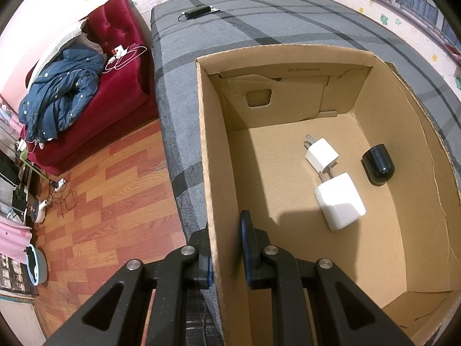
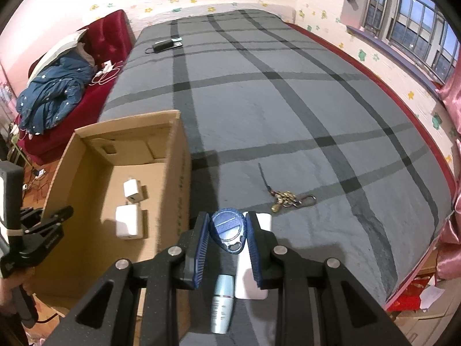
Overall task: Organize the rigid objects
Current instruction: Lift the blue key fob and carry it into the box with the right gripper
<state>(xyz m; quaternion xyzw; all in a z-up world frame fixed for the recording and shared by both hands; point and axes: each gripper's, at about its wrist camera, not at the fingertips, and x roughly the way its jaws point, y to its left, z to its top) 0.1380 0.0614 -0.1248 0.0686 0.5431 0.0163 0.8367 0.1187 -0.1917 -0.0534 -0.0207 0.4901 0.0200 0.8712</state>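
Note:
My right gripper (image 2: 229, 238) is shut on a blue teardrop key fob (image 2: 229, 229) and holds it above the grey checked bed (image 2: 288, 109). Left of it stands an open cardboard box (image 2: 175, 184). My left gripper (image 1: 226, 249) is shut on the box's left wall (image 1: 209, 150), one finger outside and one inside. In the box lie a small white charger (image 1: 321, 154), a larger white charger (image 1: 341, 200) and a black rounded object (image 1: 378, 163). The right wrist view shows both chargers, small (image 2: 131, 189) and large (image 2: 126, 220).
A bunch of brass keys (image 2: 288, 199) lies on the bed right of the fob. A white flat block (image 2: 250, 276) and a pale blue tube (image 2: 222, 307) lie under the right gripper. A black adapter (image 2: 164, 45) sits at the bed's far end. A red sofa (image 1: 121, 86) stands left.

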